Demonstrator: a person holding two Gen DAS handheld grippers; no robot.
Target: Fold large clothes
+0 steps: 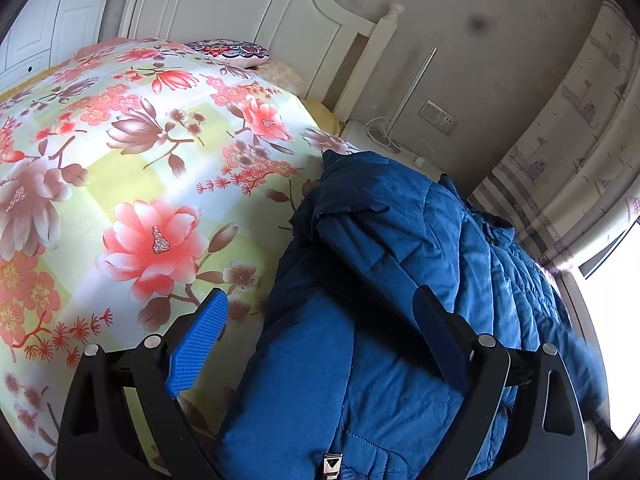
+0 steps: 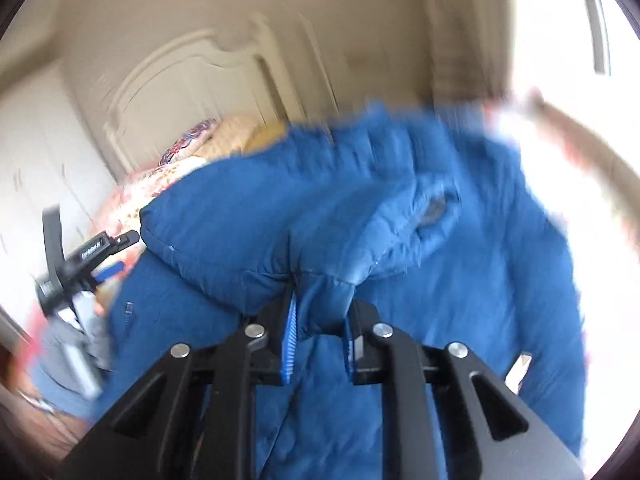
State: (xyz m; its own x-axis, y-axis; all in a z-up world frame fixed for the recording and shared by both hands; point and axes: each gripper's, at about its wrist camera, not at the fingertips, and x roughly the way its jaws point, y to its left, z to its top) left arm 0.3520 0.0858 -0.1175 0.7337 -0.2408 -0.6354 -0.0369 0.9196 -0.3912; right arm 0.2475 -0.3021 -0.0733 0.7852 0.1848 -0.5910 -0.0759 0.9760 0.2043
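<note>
Padded blue quilted jacket [image 1: 400, 280] lies on the floral-quilted bed [image 1: 120, 160]. Left gripper [image 1: 320, 344] over jacket's edge, jaws wide. Right gripper [image 2: 320, 332] jaws narrow, pinching a jacket fold.

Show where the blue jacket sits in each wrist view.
Left wrist: blue jacket fills the lower right, on the floral bedspread.
Right wrist: it fills the centre and right, blurred, a fold pinched in the right gripper.
Shared landmark: white headboard.

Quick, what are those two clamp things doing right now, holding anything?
Left hand-held gripper: open, over the blue padded jacket, gripping nothing.
Right hand-held gripper: shut on a fold of the jacket.
</note>
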